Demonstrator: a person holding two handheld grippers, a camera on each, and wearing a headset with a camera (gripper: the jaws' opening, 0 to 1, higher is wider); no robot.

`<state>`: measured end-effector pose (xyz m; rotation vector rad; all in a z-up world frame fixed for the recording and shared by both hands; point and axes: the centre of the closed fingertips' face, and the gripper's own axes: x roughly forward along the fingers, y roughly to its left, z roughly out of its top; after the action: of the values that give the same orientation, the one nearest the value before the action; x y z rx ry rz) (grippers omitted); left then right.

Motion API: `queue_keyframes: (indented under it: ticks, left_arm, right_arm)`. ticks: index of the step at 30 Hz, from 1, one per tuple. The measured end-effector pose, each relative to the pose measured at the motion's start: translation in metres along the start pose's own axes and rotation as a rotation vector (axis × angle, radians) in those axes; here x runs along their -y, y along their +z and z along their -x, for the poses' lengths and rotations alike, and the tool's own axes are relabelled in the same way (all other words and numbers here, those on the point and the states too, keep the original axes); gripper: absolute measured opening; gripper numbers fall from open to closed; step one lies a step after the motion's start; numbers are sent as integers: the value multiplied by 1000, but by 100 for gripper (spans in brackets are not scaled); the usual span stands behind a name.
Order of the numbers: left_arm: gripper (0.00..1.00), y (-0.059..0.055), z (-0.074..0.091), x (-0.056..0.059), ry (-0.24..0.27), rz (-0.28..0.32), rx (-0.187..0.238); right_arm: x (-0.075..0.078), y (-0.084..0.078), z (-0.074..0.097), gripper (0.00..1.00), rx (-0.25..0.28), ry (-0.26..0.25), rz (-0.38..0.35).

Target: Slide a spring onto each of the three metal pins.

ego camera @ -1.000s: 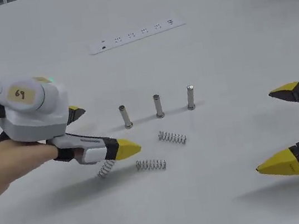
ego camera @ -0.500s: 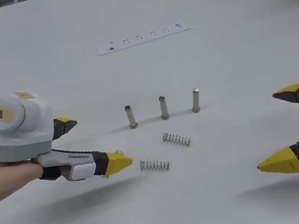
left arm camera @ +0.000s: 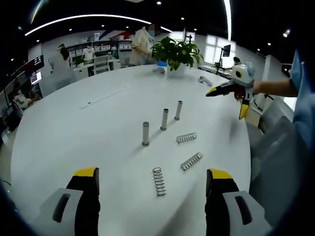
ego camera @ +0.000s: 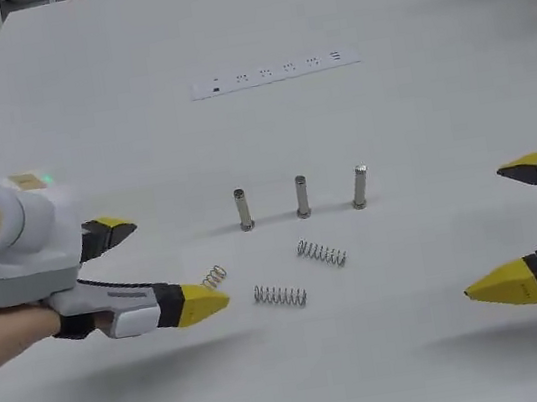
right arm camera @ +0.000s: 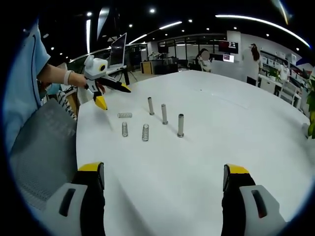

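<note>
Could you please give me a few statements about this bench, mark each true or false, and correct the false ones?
1. All three pins stand upright with no spring on them. True.
2. The left hand-held gripper is shut on a spring. False: its jaws are open and hold nothing.
3. Three springs lie loose on the table. True.
4. The power strip lies between the pins and the springs. False: it lies beyond the pins, on their far side.

Left gripper (left arm camera: 152, 174): jaws wide apart, empty. Near pin (left arm camera: 145, 133), middle pin (left arm camera: 165, 119), far pin (left arm camera: 178, 110): upright in row on white table (left arm camera: 74, 128), bare. Three springs (left arm camera: 191, 161) lying loose before pins. Right gripper (left arm camera: 225, 104) beyond, jaws apart.
</note>
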<state>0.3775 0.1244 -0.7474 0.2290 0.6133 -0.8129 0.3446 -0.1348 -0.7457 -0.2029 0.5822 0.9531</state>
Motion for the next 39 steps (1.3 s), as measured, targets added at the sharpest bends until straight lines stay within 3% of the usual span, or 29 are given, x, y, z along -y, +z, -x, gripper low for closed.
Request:
queue_keyframes:
  ticks: [10,16,23,24,28,32,35,39]
  left_arm:
    - [85,-5,7,2,16,34,9]
    - [78,-13,11,6,22,30,3]
    - [63,-17,13,3,57,18,74]
    - [62,-16,13,3,56,22,100]
    - [58,-20,13,6,45,26,131]
    - [53,-31,9,12,13,19,121]
    - [48,-39,7,18,-15,-32,102]
    - [38,-41,4,19,-28,-58,108]
  right_arm:
    - [1,7,0,100,-6,11,23]
    - [1,9,0,100,-7,14,29]
    - [-1,7,-1,100,-13,20,27]
    - [-1,7,-1,100,-14,21,25]
    - [-2,6,-1,100,-19,23,22]
    - [-4,7,-2,100,-21,24,20]
    - [-5,8,-3,100,-23,25,21]
    - [-6,7,-2,100,-26,25,19]
